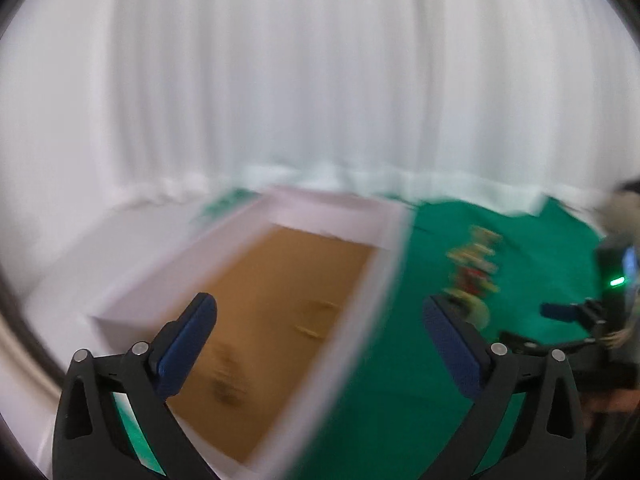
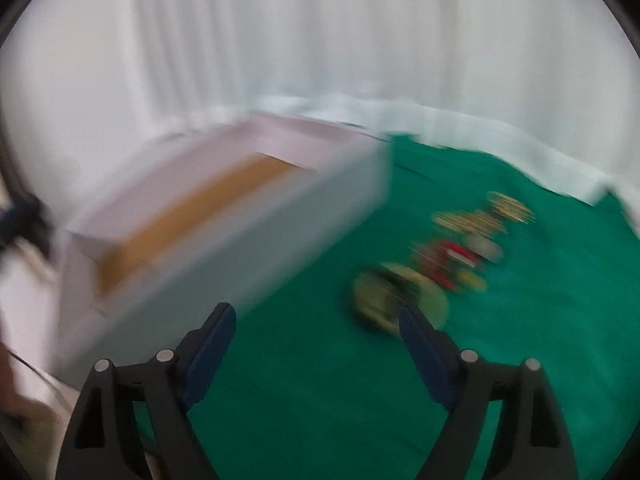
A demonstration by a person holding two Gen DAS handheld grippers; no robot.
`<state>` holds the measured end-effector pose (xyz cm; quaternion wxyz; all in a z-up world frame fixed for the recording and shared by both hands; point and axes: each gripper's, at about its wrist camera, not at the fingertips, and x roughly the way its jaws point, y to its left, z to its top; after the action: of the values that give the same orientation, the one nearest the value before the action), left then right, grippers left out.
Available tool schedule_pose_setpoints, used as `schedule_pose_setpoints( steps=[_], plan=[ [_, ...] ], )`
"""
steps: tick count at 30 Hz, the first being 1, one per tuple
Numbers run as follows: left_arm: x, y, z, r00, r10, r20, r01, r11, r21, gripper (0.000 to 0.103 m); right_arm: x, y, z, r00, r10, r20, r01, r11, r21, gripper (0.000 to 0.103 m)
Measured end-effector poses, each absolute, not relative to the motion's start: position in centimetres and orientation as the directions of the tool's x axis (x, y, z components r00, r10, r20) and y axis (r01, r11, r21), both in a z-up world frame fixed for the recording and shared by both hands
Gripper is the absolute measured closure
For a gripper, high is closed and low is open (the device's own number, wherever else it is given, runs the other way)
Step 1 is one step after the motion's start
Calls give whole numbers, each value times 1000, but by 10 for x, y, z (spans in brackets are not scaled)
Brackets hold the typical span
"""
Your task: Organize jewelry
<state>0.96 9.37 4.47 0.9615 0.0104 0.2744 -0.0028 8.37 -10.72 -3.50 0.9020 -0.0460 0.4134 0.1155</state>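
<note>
Jewelry (image 2: 452, 256) mostly lies heaped on the green cloth (image 2: 320, 380) at frame right; a few blurred pieces (image 1: 316, 318) sit inside the white box (image 1: 384, 280). Both grippers (image 1: 320, 344) (image 2: 316, 344) are empty, jaws spread.

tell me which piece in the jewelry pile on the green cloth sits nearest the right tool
The pale yellow-green round piece, at the pile's near end, just beyond the right tool. The red and gold pieces lie farther back.

A green cloth (image 2: 320, 380) is covering my surface; a white box (image 2: 280, 216) and blurred jewelry pieces (image 2: 452, 256) are lying on it.
</note>
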Motion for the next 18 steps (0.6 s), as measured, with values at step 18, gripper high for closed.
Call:
schedule_pose_setpoints(
  steps=[18],
  plan=[
    [51, -9, -105, 560, -159, -813, 234, 972, -29, 1, 26, -226, -116, 542, -110, -833, 88, 993, -74, 17]
  ],
)
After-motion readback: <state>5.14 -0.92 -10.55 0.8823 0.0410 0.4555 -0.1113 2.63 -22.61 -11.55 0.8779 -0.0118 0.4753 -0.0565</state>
